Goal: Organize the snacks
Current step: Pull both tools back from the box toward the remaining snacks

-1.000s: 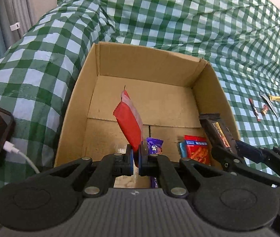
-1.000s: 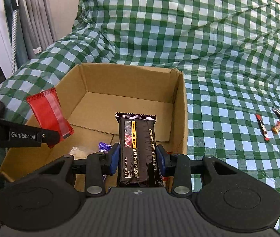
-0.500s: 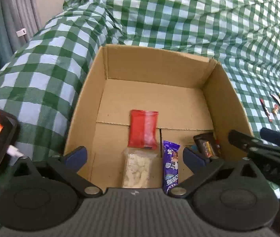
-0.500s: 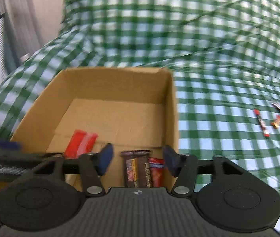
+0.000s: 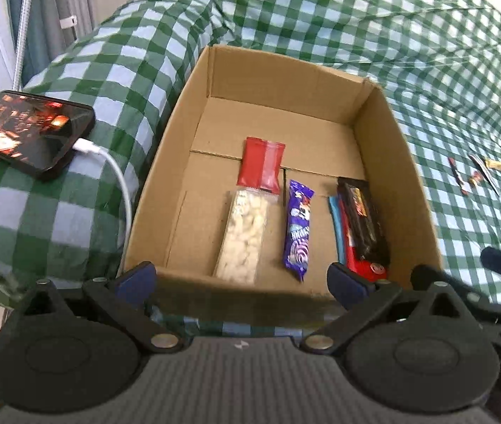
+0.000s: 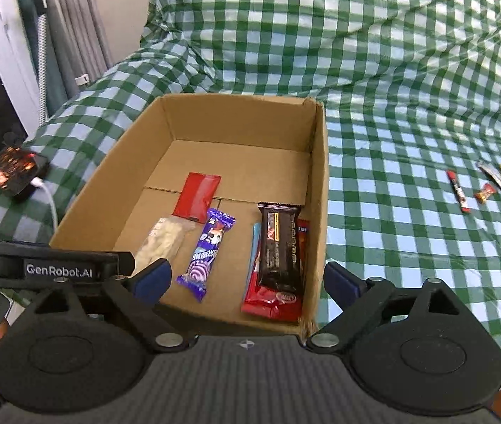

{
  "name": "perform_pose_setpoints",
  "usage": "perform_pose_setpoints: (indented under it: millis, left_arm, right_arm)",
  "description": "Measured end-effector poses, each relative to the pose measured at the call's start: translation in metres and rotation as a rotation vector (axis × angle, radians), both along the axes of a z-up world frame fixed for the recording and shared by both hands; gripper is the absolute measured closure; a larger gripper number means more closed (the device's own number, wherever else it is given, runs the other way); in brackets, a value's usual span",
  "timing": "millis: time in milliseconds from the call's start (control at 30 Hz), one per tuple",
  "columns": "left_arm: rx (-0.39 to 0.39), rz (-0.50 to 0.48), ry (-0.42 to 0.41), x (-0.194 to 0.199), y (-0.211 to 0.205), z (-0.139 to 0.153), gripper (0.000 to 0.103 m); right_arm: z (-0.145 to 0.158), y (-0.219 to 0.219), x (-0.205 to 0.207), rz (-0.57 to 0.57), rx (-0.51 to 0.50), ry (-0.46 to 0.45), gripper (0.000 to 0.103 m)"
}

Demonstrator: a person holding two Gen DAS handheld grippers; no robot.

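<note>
Fingers of both grippers, left point(image 5: 240, 281) and right point(image 6: 247, 282), spread wide, holding nothing. We note loose snacks point(image 6: 482, 185) outside the cardboard box point(image 6: 319, 176), far right on the checked cloth; red stick's long axis points away. Right gripper nearer.

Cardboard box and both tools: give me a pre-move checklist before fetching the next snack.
1. Left tool open, holding nothing: ok.
2. Right tool open, holding nothing: ok.
3. Red packet lying flat in the cardboard box: ok.
4. Black bar in the box, resting on the red wrapper: ok.
5. Loose snacks waiting on the checked cloth: ok.
6. Snacks within reach: cannot tell.
</note>
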State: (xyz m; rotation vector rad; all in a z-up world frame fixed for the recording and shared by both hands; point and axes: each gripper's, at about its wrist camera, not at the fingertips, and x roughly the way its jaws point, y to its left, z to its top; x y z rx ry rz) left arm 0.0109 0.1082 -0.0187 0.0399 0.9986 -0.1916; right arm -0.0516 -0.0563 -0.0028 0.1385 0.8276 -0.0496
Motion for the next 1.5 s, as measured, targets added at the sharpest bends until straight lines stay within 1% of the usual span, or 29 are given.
perform_pose_setpoints:
  millis: [100, 233, 400, 633, 1033, 1500]
  left_arm:
    - [0.017, 0.003, -0.051, -0.017, 0.002, 0.009, 0.000]
    - [0.014, 0.010, -0.077, -0.035, 0.005, 0.021, 0.000]
    - [0.027, 0.012, -0.128, -0.053, 0.009, 0.035, 0.000]
    - [0.026, 0.017, -0.158, -0.074, 0.011, 0.050, 0.000]
    - [0.035, 0.008, -0.183, -0.097, 0.008, 0.065, 0.000]
    - [0.067, -0.025, -0.200, -0.108, -0.009, 0.077, 0.000]
  right_arm:
    - [0.011, 0.004, -0.015, -0.019, -0.010, -0.028, 0.008]
    - [0.022, 0.009, -0.035, -0.048, -0.002, -0.069, 0.007]
    - [0.034, 0.018, -0.054, -0.030, -0.017, -0.118, 0.006]
    - [0.044, 0.022, -0.077, -0.031, -0.006, -0.163, 0.005]
    - [0.053, 0.019, -0.105, -0.041, 0.011, -0.222, 0.001]
    - [0.061, 0.002, -0.122, -0.049, 0.027, -0.285, 0.001]
